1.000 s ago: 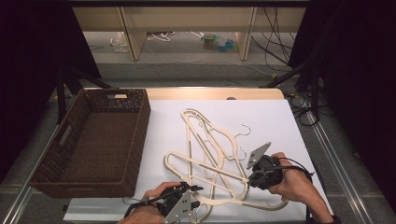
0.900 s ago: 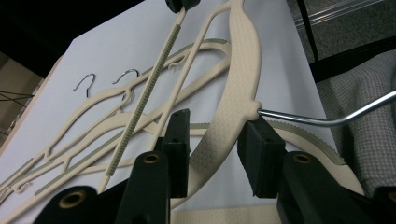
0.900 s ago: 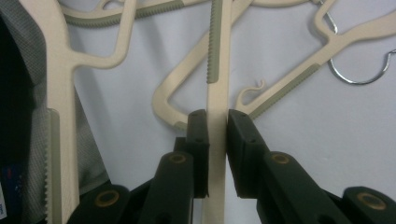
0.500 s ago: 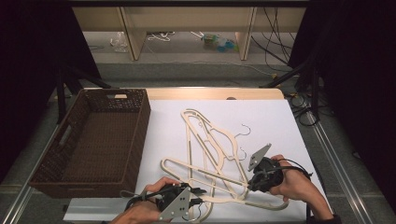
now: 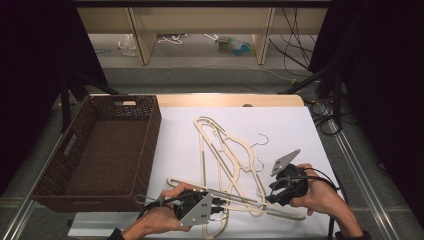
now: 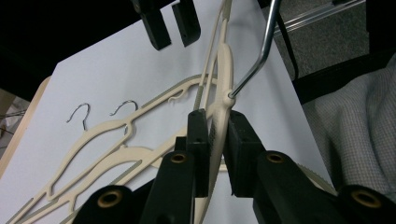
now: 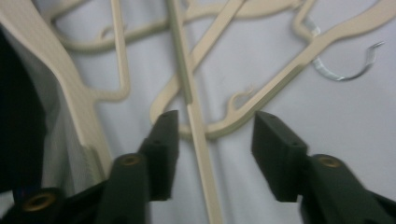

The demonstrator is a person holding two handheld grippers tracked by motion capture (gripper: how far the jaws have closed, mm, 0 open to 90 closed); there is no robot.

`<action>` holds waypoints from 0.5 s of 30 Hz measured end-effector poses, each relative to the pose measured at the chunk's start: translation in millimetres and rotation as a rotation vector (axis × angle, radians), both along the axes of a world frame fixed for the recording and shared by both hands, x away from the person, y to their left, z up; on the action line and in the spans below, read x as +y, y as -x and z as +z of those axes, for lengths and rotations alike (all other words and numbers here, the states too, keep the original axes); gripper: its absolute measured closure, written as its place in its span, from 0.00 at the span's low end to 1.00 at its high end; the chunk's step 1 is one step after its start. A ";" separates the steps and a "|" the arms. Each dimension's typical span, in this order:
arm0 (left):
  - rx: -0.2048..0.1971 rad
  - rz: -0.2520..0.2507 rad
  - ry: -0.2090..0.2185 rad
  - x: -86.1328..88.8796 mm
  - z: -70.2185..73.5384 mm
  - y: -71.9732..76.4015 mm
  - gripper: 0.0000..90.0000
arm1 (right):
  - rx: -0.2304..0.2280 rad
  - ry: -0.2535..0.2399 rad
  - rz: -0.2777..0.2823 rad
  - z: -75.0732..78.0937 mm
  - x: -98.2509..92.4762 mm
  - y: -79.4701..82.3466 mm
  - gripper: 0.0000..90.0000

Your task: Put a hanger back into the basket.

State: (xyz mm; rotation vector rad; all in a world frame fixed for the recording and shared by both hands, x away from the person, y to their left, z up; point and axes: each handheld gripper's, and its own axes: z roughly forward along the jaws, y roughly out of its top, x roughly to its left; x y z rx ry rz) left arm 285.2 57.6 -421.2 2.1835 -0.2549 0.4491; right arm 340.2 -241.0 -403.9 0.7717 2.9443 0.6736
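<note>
My left gripper [image 5: 216, 209] sits at the near edge of the table, and in the left gripper view [image 6: 215, 140] I see its jaws, which have just been closing, pinched on the neck of a cream hanger [image 6: 223, 70], right below where the metal hook [image 6: 261, 46] enters the plastic. That held hanger [image 5: 235, 202] stretches across the near part of the white table cover [image 5: 300, 125], from my left gripper toward my right gripper [image 5: 274, 194], with its hook end pointing left toward the brown wicker basket [image 5: 75, 150]. My right gripper's jaws have just been opening; in the right gripper view [image 7: 212, 140] they stand spread apart, with a thin cream bar [image 7: 196, 121] of a hanger running up between them, clear of both pads. The other hangers [image 5: 225, 145] lie in an overlapping pile on the white cover, to the far side of my grippers, and two of their hooks [image 5: 260, 140] point toward the right side of the table. In the left gripper view I also see the tips of my right gripper's jaws [image 6: 170, 23] at the top, beyond the held hanger. The basket stands to the left of the pile, just beside the white cover's left edge.
</note>
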 end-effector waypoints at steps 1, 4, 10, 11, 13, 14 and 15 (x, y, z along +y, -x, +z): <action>0.009 0.026 0.013 -1.6 6.1 -4.3 0.91 | -0.050 -0.042 -0.052 11.5 -1.6 1.8 0.53; 0.015 0.046 0.012 -2.5 13.6 -9.8 0.93 | -0.098 -0.074 -0.087 25.4 -3.8 4.7 0.48; 0.128 0.137 0.055 -5.1 29.1 -30.9 0.95 | -0.292 -0.244 -0.190 75.0 -11.9 17.9 0.39; 0.134 0.159 0.048 -4.9 30.0 -34.8 0.95 | -0.312 -0.269 -0.196 84.5 -15.5 21.9 0.38; 0.143 0.177 0.043 -3.9 32.2 -37.0 0.95 | -0.319 -0.281 -0.204 90.1 -19.0 23.8 0.35; 0.143 0.177 0.043 -3.9 32.2 -37.0 0.95 | -0.319 -0.281 -0.204 90.1 -19.0 23.8 0.35; 0.186 0.218 0.057 -1.0 36.7 -39.5 0.95 | -0.324 -0.279 -0.232 90.6 -22.1 23.2 0.34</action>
